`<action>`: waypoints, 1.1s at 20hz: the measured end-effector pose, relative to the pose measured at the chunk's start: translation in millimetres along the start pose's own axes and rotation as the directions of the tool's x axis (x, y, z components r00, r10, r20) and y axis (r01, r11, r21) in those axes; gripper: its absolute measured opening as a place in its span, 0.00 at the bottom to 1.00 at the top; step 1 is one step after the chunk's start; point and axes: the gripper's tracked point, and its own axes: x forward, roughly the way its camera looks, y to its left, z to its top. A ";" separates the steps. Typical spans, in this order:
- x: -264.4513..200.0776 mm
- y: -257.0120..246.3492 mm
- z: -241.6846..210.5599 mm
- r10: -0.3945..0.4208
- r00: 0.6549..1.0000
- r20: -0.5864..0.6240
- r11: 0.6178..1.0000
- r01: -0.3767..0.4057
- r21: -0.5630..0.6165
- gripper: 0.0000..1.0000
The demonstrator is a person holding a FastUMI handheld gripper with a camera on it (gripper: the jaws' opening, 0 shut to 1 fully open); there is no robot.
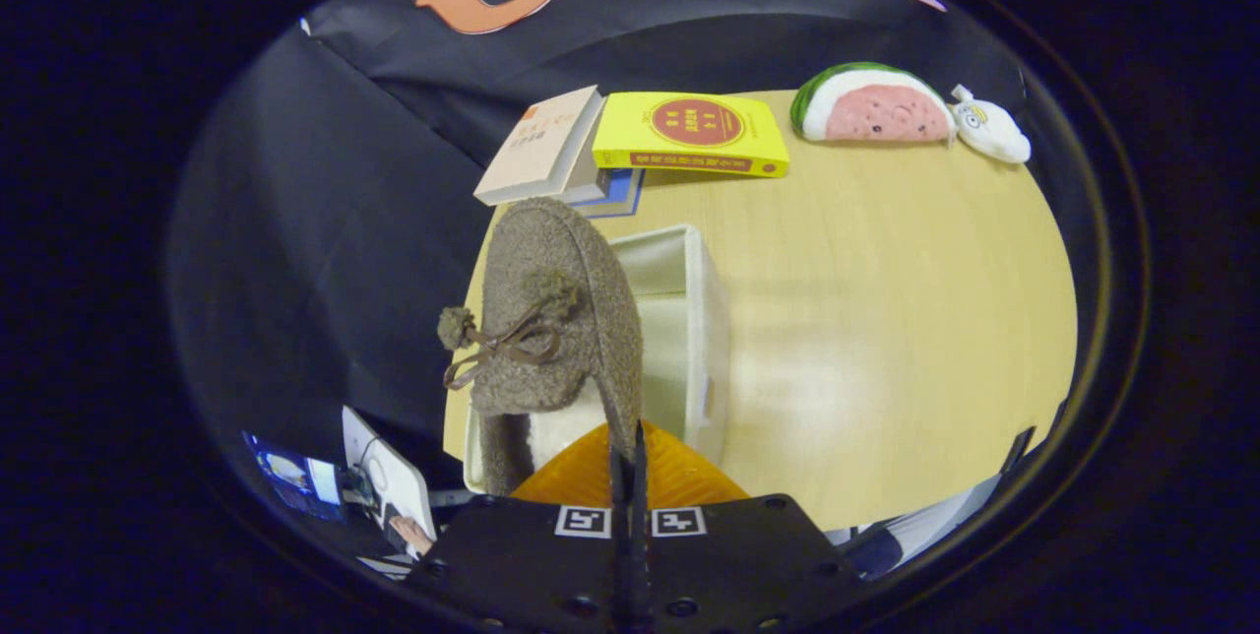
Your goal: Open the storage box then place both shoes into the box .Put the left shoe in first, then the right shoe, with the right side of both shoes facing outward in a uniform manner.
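Note:
A brown fuzzy shoe with a pompom bow hangs toe-away just ahead of my fingers. My gripper is shut on the shoe's collar edge, with both fingers pressed together on it. Under and beyond the shoe stands the open white storage box on the wooden table. The shoe covers most of the box's left side; its pale inside shows to the right of the shoe. I cannot tell whether another shoe lies inside.
Beyond the box lie a yellow book and a beige book stacked on a blue one. A watermelon-slice plush and a small white plush sit at the table's far right. Black cloth hangs to the left.

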 end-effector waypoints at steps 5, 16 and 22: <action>18.7 -0.9 -13.4 -0.113 0.984 0.135 0.994 0.112 0.010 0.00; 28.3 -10.2 -18.4 -0.232 0.894 0.383 0.968 0.252 -0.003 0.08; 8.6 -12.5 -16.2 -0.181 0.876 0.446 0.979 0.204 -0.003 0.15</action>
